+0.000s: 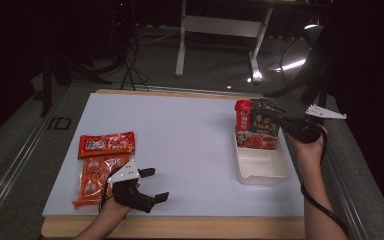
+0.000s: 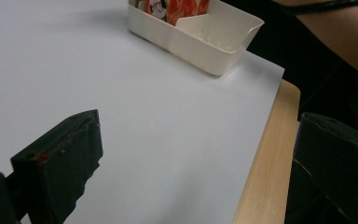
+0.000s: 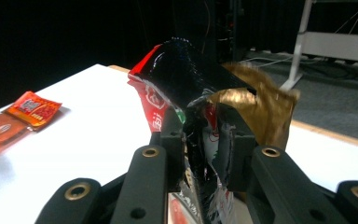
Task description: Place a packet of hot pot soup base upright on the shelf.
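The right gripper [image 1: 272, 116] pinches the top of a tall, shiny snack bag in red, black and gold [image 1: 256, 127]. In the right gripper view the two black jaws squeeze the crinkly foil [image 3: 205, 116] from both sides, so the bag is grasped, not loose. It is held by the top edge so the bottom can go in first. The bag stands upright with its lower end inside the far part of a cream plastic box [image 1: 261, 167], which sits at about 3 o'clock on the white table sheet [image 1: 180, 135]. The near part of the box is bare, maybe to leave room for more bags. I think the bag is being put down into the box, and the grip should let go only once the bag rests on the bottom, or it may tip over.

The left gripper [image 1: 152, 186] waits at about 7 o'clock, near the front edge. Its jaws stand wide apart with nothing between them, ready for the next bag. Just beside it, at about 9 o'clock, lie two flat orange-red snack packets [image 1: 105, 162], one behind the other. They lie close to that hand so it can reach them easily.
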`<action>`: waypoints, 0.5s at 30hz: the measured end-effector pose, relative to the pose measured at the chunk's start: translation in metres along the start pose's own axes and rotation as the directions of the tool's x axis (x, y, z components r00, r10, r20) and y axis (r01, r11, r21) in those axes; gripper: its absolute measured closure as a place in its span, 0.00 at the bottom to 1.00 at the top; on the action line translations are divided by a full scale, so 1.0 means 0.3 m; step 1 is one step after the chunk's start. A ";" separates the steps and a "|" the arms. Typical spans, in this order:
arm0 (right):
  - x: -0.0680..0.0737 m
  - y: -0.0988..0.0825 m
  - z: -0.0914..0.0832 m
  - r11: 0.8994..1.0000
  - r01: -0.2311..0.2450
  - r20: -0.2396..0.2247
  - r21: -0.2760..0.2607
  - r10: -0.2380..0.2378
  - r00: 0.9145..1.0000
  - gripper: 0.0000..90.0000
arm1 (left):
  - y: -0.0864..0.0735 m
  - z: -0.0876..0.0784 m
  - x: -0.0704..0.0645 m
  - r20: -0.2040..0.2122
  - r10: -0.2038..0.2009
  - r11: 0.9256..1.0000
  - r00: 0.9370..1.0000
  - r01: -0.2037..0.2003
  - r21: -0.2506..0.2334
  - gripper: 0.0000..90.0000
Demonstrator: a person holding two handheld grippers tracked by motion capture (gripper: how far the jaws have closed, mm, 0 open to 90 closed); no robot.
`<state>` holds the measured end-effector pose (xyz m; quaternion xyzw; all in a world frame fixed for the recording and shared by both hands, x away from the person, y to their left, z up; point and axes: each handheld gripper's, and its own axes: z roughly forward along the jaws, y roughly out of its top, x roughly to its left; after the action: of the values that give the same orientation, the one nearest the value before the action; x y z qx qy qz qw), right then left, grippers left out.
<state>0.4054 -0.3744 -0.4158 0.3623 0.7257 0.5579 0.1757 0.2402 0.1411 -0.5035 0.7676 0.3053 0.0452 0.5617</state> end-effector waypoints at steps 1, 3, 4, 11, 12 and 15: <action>-0.008 -0.024 -0.012 1.000 -0.013 -0.006 -0.021 0.013 1.000 0.83 | 0.000 0.000 0.000 0.001 -0.001 1.000 1.000 0.001 -0.001 0.02; -0.015 -0.044 -0.025 1.000 -0.013 0.003 -0.027 0.013 1.000 0.82 | -0.001 0.001 0.000 0.014 -0.012 1.000 1.000 0.012 -0.017 0.02; -0.021 -0.054 -0.033 0.999 -0.016 0.008 -0.028 0.017 1.000 0.82 | -0.001 0.002 0.000 0.014 -0.012 1.000 1.000 0.012 -0.017 0.02; -0.031 -0.070 -0.061 0.999 -0.044 0.031 -0.003 0.044 0.999 0.74 | -0.003 0.007 0.005 0.009 0.026 1.000 1.000 -0.025 -0.010 0.02; -0.027 -0.066 -0.063 0.999 -0.048 0.032 0.006 0.048 0.998 0.73 | -0.003 0.008 0.005 0.011 0.026 1.000 1.000 -0.025 -0.010 0.02; -0.018 -0.057 -0.073 0.998 -0.067 0.047 -0.014 0.067 0.997 0.59 | -0.003 0.008 0.003 0.015 0.033 0.999 0.999 -0.033 -0.011 0.02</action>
<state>0.3890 -0.3953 -0.4257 0.3984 0.7052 0.5594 0.1763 0.2416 0.1396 -0.5055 0.7698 0.2884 0.0503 0.5672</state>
